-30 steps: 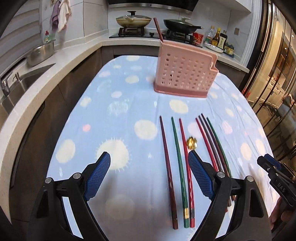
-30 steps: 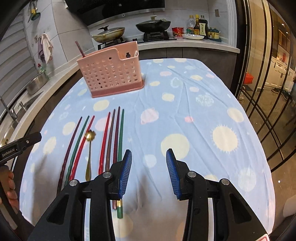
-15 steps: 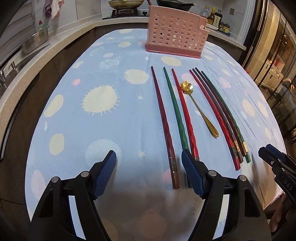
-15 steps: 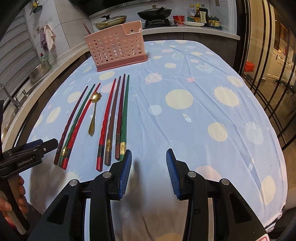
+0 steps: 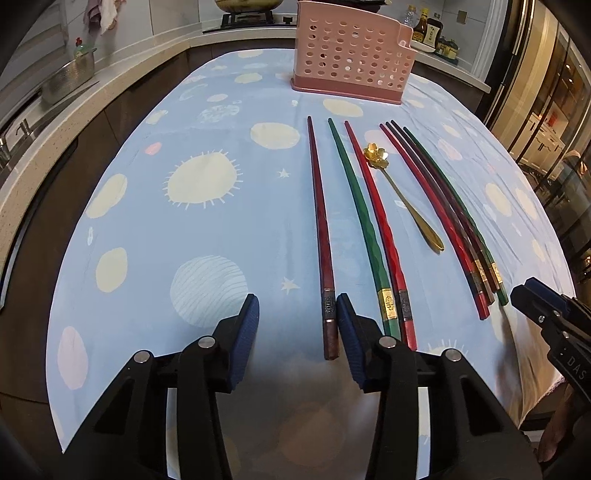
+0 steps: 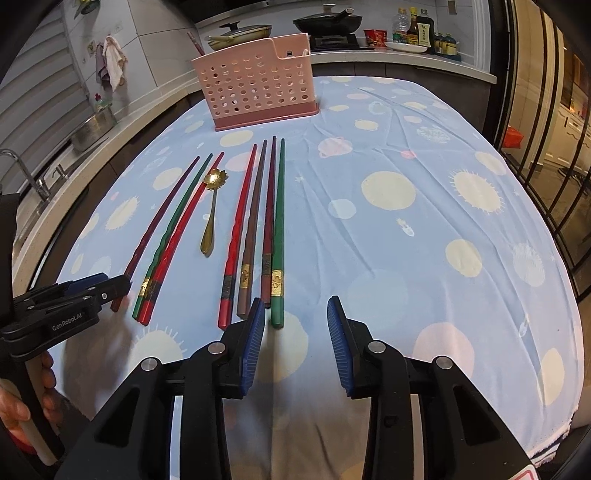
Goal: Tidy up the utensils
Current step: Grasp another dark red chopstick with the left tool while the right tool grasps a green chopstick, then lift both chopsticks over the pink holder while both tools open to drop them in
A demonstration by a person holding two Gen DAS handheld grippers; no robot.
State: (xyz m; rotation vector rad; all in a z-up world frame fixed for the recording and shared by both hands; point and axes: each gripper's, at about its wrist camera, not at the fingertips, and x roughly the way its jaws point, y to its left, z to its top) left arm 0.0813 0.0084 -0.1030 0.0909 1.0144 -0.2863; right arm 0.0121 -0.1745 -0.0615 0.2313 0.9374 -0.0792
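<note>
**Seven chopsticks and a spoon laid out before the pink caddy**

A pink perforated utensil caddy [image 6: 258,88] stands upright at the far end of the table, on a light blue tablecloth [image 6: 406,240] printed with suns and planets. In the right wrist view one dark red stick [image 6: 194,42] leans out of the caddy's left end; whatever else is inside cannot be made out through the holes.

Seven chopsticks lie on the cloth in front of the caddy, tips towards it. On the left is a group of three: a dark red chopstick [image 5: 321,229], a green chopstick [image 5: 364,225] and a bright red chopstick [image 5: 384,232]. On the right, four lie close together: red [image 6: 238,229], brown [image 6: 253,225], dark red [image 6: 269,221] and green [image 6: 279,229]. Between the groups lies one gold spoon [image 5: 404,199] with a flower-shaped bowl, touching neither.

The left gripper [image 5: 295,328] is closing, its jaws still apart; the butt of the dark red chopstick lies between them, just beside the right pad, not yet pinched. The right gripper [image 6: 295,325] is closing too, with only cloth between its jaws; its left pad stands just beside the butt of the right-hand green chopstick.

On the counter behind are two lidded pans, several sauce bottles [image 6: 415,29] and a steel pot [image 5: 70,79] by the sink.
</note>
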